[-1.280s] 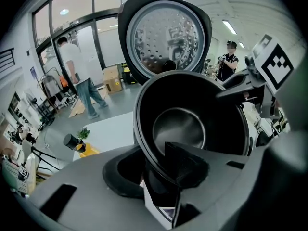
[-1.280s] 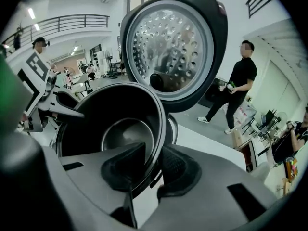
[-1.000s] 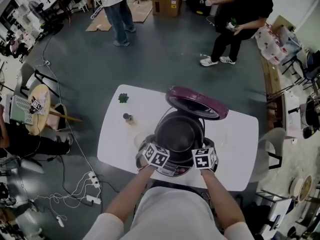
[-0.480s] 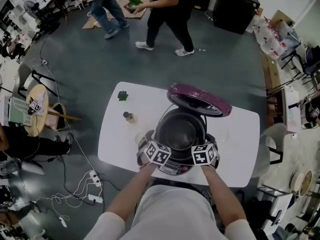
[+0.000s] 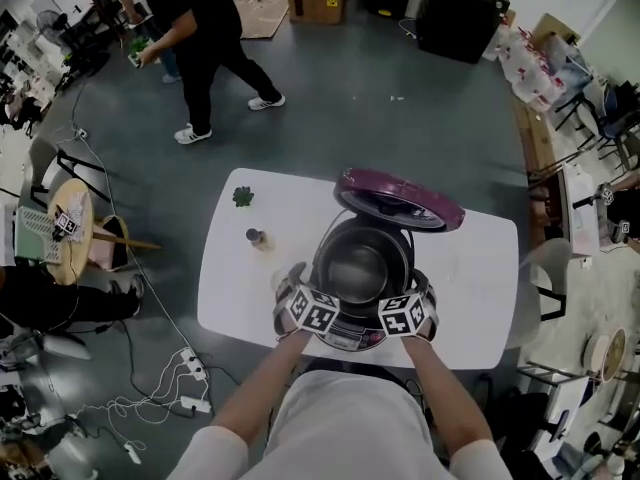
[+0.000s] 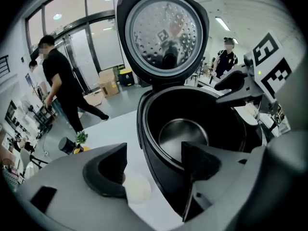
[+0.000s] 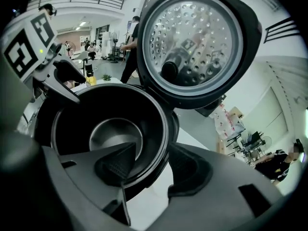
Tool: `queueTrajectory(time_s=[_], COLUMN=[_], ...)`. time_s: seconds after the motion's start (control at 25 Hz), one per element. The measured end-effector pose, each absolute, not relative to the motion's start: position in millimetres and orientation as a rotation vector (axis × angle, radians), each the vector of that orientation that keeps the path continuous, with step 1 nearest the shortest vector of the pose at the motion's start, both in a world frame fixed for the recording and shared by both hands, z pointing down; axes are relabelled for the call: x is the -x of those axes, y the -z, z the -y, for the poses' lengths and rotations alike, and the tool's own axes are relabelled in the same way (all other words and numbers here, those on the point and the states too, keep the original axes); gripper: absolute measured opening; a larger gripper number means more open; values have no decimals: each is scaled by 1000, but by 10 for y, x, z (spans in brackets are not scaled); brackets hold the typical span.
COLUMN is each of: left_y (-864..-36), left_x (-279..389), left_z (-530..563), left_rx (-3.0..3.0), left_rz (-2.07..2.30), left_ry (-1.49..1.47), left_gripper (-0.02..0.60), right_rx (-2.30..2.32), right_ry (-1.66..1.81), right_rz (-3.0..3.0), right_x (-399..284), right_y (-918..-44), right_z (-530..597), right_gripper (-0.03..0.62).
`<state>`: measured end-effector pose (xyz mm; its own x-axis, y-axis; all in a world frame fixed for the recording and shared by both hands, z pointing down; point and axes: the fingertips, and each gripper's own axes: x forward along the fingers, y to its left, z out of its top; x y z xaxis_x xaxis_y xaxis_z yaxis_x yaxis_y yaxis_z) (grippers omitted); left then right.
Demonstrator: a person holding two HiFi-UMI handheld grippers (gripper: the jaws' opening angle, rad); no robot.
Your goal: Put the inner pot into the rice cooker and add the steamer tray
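With the inner pot (image 5: 360, 263) seated in the rice cooker (image 5: 345, 340), its near rim is straddled, unpinched, by the just-opened, spread jaws of the left gripper (image 6: 154, 167) and right gripper (image 7: 154, 165).

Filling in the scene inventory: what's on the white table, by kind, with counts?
rice cooker, lid open: 1
inner pot, seated in the cooker: 1
small green plant: 1
small dark jar: 1
pale round disc beside the cooker: 1
Total: 5
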<state>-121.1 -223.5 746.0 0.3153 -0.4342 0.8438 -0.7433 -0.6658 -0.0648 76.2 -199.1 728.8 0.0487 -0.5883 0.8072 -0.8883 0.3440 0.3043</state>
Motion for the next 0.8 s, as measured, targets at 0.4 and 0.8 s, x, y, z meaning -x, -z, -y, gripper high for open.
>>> queueTrajectory(time_s=[0.4, 0.8], left_y=[-7181, -7007], left_x=[1197, 1066], left_z=[2194, 2047], left_rx=[-2359, -2433], left_rz=[997, 928], left_ry=[-1131, -1084], left_gripper=[351, 357], right_rx=[-1457, -1548], right_ry=[-399, -394], right_rz=[1682, 1672], right_x=[-770, -799], right_y=[-7040, -6824], right_z=[1903, 1700], right_gripper=[229, 230])
